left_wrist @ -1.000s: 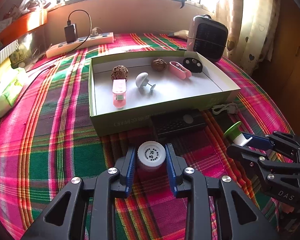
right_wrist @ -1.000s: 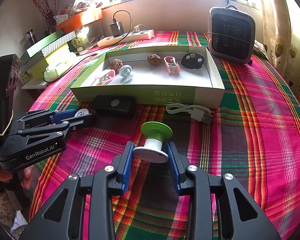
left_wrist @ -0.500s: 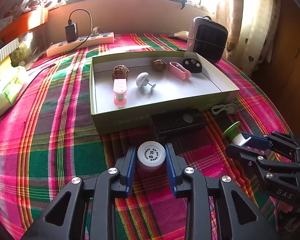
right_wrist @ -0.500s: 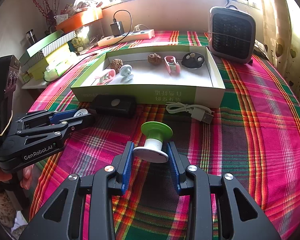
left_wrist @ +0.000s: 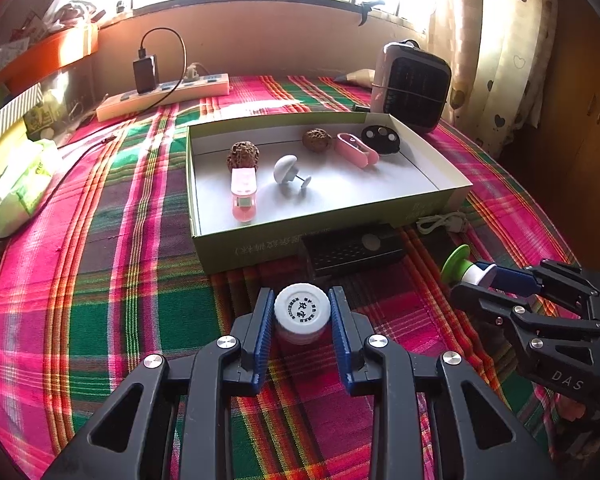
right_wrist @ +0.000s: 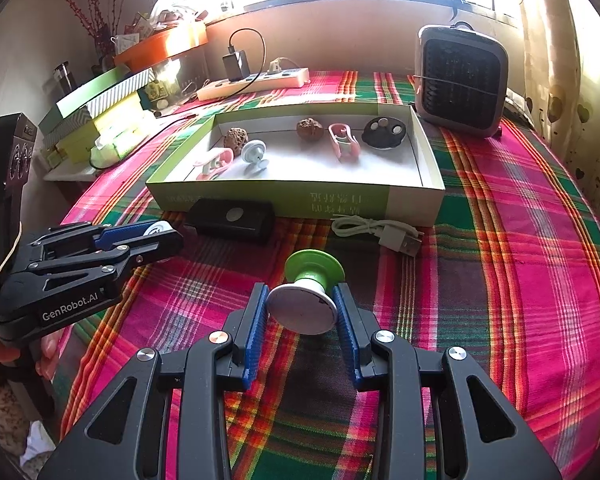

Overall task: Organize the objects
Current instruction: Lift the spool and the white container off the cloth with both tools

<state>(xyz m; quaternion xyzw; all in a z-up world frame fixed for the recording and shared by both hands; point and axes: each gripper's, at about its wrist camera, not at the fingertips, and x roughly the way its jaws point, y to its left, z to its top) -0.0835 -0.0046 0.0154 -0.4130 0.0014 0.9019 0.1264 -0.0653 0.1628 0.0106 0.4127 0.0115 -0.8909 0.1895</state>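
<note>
My left gripper [left_wrist: 302, 322] is shut on a small white-capped bottle [left_wrist: 302, 309], held over the plaid cloth in front of the green box [left_wrist: 260, 246]. My right gripper [right_wrist: 302, 312] is shut on a green-and-white suction knob [right_wrist: 306, 292]; it also shows in the left wrist view [left_wrist: 466, 270]. The box holds two walnuts [left_wrist: 242, 153], two pink clips [left_wrist: 243, 192], a white mushroom-shaped piece [left_wrist: 286, 170] and a black disc [left_wrist: 380, 138]. The left gripper shows in the right wrist view [right_wrist: 156, 240] at left.
A black rectangular device [right_wrist: 230, 218] and a white USB cable [right_wrist: 380, 232] lie against the box's front wall. A small heater [right_wrist: 460, 80] stands at back right, a power strip [right_wrist: 256, 82] at the back, stacked boxes [right_wrist: 100, 112] at left.
</note>
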